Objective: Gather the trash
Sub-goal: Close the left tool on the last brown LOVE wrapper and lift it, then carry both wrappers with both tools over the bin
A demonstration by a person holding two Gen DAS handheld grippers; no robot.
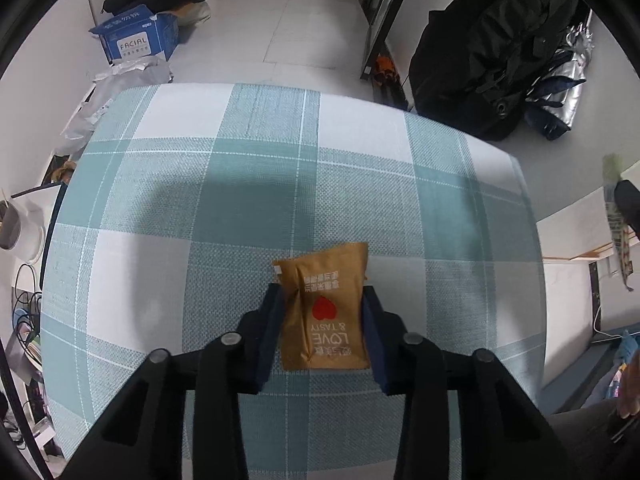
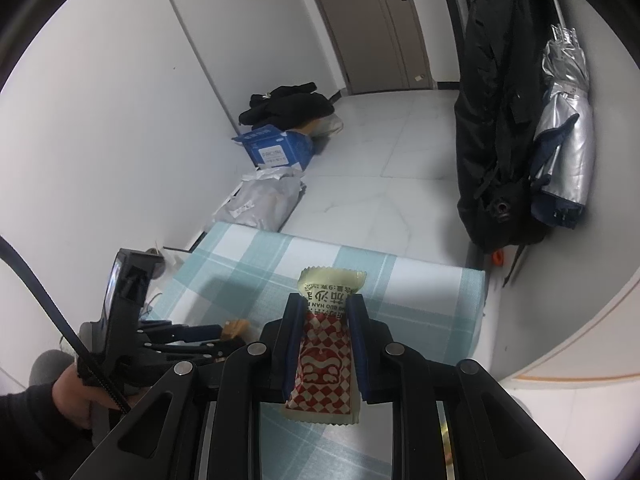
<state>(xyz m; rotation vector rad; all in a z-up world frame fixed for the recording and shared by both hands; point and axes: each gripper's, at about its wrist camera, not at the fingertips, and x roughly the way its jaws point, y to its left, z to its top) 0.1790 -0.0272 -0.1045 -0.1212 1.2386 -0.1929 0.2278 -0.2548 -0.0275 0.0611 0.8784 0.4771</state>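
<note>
Left wrist view: my left hand-held gripper points steeply down at the counter, covered in a teal-and-white check cloth. A tan sachet with a red heart lies flat on the cloth, toward the near edge and about midway along it. Both pads sit against its long sides; the jaws look clamped on it, though it is not lifted. The rest of the cloth in view is bare. At the right border a wrapper hangs in the other gripper.

Right wrist view: my right hand-held gripper is closed on a red-and-white checked packet with a pale yellow top, held up above the counter's near part. To the left, my left hand holds the other gripper low over the cloth, the sachet's tan end showing at its tips.

Progress, as I judge it: one piece is picked up, a second is gripped but still down. No bin is in either view, so drop-off remains.
</note>
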